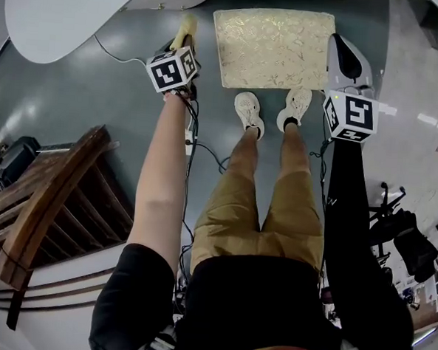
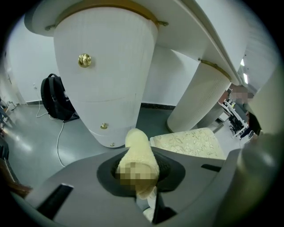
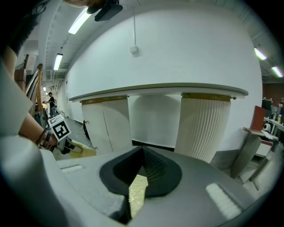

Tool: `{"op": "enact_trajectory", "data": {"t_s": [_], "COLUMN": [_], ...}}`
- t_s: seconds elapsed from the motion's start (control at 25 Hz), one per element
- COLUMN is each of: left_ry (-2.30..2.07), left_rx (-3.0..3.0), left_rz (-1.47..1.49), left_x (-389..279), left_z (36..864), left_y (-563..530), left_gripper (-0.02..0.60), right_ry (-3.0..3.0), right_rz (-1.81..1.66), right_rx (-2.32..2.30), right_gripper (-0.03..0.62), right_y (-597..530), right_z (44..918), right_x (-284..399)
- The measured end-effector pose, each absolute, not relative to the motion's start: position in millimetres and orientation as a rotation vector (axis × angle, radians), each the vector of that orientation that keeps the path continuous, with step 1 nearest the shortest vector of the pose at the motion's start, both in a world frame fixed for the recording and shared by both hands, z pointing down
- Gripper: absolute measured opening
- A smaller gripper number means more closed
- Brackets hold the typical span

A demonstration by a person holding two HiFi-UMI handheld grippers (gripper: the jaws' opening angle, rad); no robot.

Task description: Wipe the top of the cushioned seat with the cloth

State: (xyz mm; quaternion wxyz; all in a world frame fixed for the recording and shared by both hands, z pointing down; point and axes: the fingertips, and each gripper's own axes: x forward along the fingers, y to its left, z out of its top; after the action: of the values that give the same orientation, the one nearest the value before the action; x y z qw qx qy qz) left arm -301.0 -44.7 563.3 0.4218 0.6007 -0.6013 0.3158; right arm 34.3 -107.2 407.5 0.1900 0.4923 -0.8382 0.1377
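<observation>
the cloth (image 2: 138, 146), pale yellow and rolled thick, sits clamped in the left gripper (image 2: 137, 162), whose jaws are closed on its near end while the rest sticks out forward past the tips. in the head view the left gripper (image 1: 184, 48) is held out on a bare arm, and the cloth (image 1: 186, 29) hangs over the grey floor (image 1: 75, 102), just beside the left edge of the cushioned seat (image 1: 273, 48) and not on it. the right gripper (image 3: 143, 153) has its jaws drawn narrow, tips meeting, with nothing between them; a sliver of the seat's gold pattern (image 3: 138, 193) shows through the slit below. in the head view the right gripper (image 1: 343, 54) hangs at the seat's right edge, on a black-sleeved arm. the person's pale shoes (image 1: 249, 112) stand with their toes at the seat's near edge. the cushioned seat lies flat and low, cream with a gold leaf pattern, its top bare. a dark wooden chair back (image 1: 47, 204) stands to the person's left. beyond the seat rise white ribbed cabinets (image 2: 106, 75) under a curved white top, one bearing a brass knob (image 2: 84, 60). farther left, a black backpack (image 2: 55, 97) leans by the wall, and a white cable (image 2: 59, 142) trails over the floor.
</observation>
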Motion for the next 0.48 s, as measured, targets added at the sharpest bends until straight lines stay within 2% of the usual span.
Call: {"op": "enact_trajectory", "data": {"t_s": [0.24,0.48], "left_ry": [-1.487,-1.383], "left_rx": [1.622,1.748], "left_rz": [0.697,0.584], "left_x": [-253,-147], "left_z": [527,497], "left_y": [-56,-71], "left_gripper": [0.058,0.058], "right_ry": [-2.33,-2.329], "right_rz": [0.407,0.417], "right_rx": [1.436,1.478], "right_gripper": [0.002,0.002], "right_y": [-103,-100], "right_z": [405,397], "right_x": [58,100]}}
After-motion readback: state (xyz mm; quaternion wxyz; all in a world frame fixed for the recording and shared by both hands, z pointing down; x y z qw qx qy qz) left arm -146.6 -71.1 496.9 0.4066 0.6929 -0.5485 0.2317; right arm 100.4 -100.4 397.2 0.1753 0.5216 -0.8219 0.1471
